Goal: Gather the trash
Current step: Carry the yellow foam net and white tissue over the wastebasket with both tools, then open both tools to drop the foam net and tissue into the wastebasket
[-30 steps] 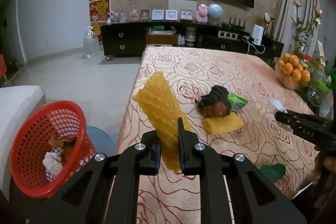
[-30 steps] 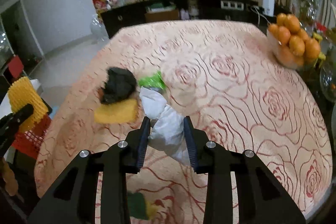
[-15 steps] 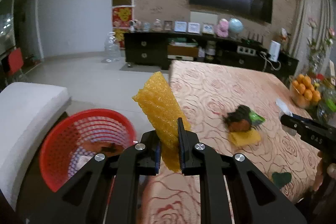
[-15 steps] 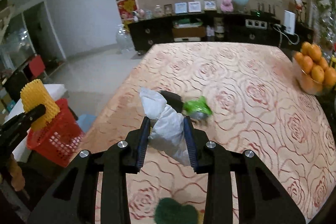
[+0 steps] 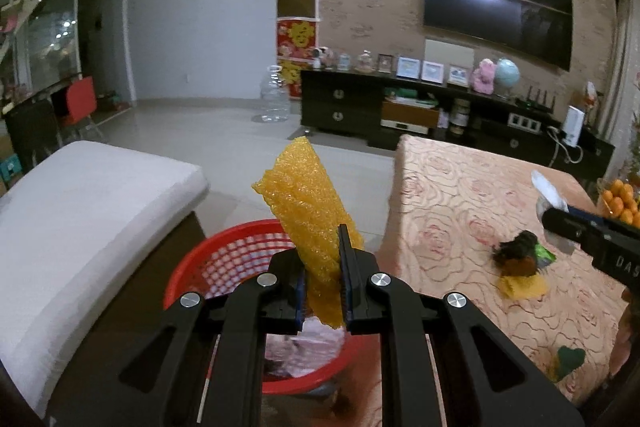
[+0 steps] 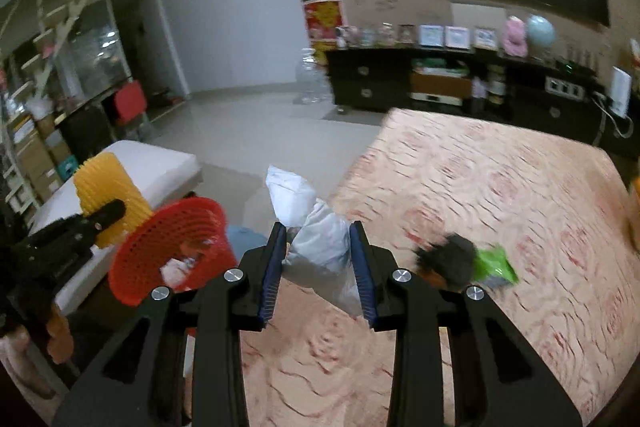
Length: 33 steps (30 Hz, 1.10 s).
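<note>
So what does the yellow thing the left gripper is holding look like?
Find the red basket on the floor beside the rose-patterned table. Above it, the left gripper pinches a yellow foam net. It is bumpy and held aloft, unlike the yellow scrap on the table.

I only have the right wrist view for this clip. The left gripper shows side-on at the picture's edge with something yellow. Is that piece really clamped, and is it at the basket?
Observer: Yes, it is clamped. In the left wrist view the left gripper is shut on the yellow foam net, which sticks up past the pads.
Operator: And the basket?
Observer: The red basket appears to sit right below that gripper, opening upward, with some trash already in it.
Operator: Is there anything on the table that I miss?
Observer: A dark green scrap lies near the near edge of the table, apart from the dark clump.
</note>
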### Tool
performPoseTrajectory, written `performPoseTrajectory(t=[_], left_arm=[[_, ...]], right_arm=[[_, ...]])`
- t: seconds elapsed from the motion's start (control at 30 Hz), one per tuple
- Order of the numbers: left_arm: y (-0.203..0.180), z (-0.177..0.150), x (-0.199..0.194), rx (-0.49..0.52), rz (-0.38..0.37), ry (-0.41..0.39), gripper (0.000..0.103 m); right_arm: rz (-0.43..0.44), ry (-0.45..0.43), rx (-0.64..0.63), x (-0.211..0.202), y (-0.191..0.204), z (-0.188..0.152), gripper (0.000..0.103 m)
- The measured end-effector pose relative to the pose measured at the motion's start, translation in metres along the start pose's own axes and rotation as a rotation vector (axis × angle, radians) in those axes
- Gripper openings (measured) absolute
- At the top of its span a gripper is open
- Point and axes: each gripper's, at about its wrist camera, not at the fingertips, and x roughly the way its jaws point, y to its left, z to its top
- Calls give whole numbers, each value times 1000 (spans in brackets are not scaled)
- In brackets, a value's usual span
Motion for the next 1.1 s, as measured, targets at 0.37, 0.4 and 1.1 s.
performPoseTrajectory(t=[0.37, 0.4, 1.1], left_arm=[[39, -1, -1, -47, 99, 12, 12], [42, -1, 0, -52, 110, 15, 12], [58, -21, 52, -54, 123, 134, 13]], right_arm=[[215, 20, -124, 31, 82, 37, 32], [235, 28, -130, 35, 87, 38, 32], [347, 207, -51, 106, 106, 21, 32]])
